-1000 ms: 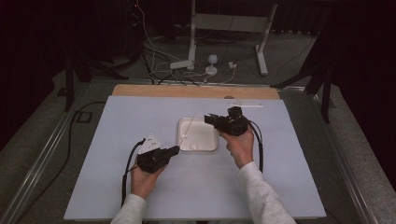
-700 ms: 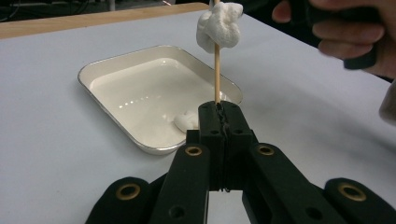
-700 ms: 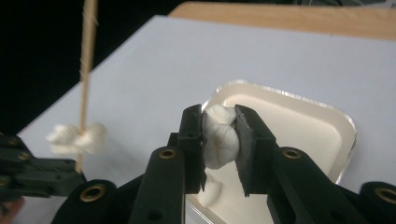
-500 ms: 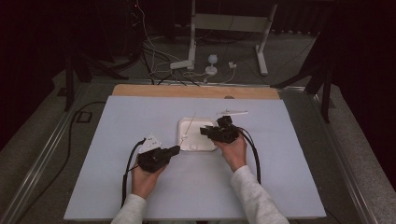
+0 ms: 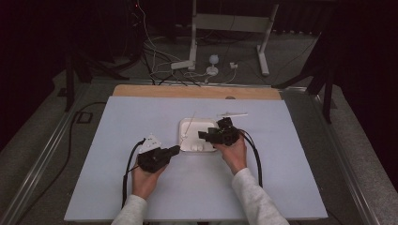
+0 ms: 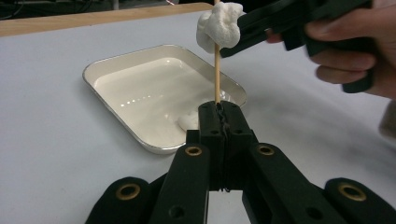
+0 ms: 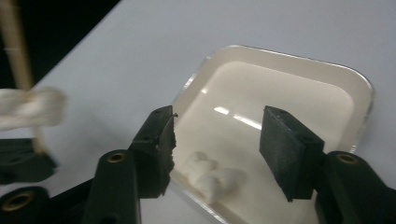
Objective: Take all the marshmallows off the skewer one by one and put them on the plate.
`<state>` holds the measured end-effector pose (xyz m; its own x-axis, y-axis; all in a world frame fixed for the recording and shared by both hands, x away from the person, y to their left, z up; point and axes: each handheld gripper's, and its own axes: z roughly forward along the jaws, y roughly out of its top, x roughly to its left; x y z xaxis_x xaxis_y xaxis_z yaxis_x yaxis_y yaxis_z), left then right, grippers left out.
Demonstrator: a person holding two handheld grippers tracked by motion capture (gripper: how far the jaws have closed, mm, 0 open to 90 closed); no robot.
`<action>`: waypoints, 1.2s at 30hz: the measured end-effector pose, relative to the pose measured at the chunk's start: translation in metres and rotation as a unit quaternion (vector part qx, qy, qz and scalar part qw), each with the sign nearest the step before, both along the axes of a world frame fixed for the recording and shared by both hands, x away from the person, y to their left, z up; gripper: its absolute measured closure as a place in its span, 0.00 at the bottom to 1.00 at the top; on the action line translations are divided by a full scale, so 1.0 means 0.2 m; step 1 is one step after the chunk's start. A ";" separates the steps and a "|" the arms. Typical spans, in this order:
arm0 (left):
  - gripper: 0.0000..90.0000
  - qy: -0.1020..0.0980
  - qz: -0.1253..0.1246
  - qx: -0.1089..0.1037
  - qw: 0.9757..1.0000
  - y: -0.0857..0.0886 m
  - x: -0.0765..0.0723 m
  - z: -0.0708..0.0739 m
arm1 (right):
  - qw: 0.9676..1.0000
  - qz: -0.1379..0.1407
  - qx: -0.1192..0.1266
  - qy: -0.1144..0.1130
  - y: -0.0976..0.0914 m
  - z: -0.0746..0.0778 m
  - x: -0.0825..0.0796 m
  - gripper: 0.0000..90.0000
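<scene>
Looking down, the high view shows the left gripper (image 5: 174,150) and right gripper (image 5: 202,135) meeting at a white tray (image 5: 187,126). From the left gripper view, clamped jaws hold a wooden skewer (image 6: 217,70) upright, a marshmallow (image 6: 217,25) threaded near its top. Along the right gripper view, jaws gape wide above two marshmallows (image 7: 210,179) in the tray.
</scene>
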<state>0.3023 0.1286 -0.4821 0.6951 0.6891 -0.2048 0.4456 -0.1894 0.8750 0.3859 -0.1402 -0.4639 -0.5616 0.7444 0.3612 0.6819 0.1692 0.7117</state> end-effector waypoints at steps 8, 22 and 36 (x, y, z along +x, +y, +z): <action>1.00 0.001 0.006 0.000 1.000 0.00 0.00 0.00 | 0.999 0.035 0.032 -0.016 0.03 0.09 -0.10 0.46; 1.00 -0.002 0.016 0.000 1.000 -0.04 0.00 0.00 | 0.996 0.072 0.052 -0.026 0.09 0.14 -0.18 0.48; 1.00 -0.015 0.013 0.021 1.000 -0.10 -0.02 0.00 | 0.994 0.081 0.067 -0.012 0.17 0.11 -0.18 0.54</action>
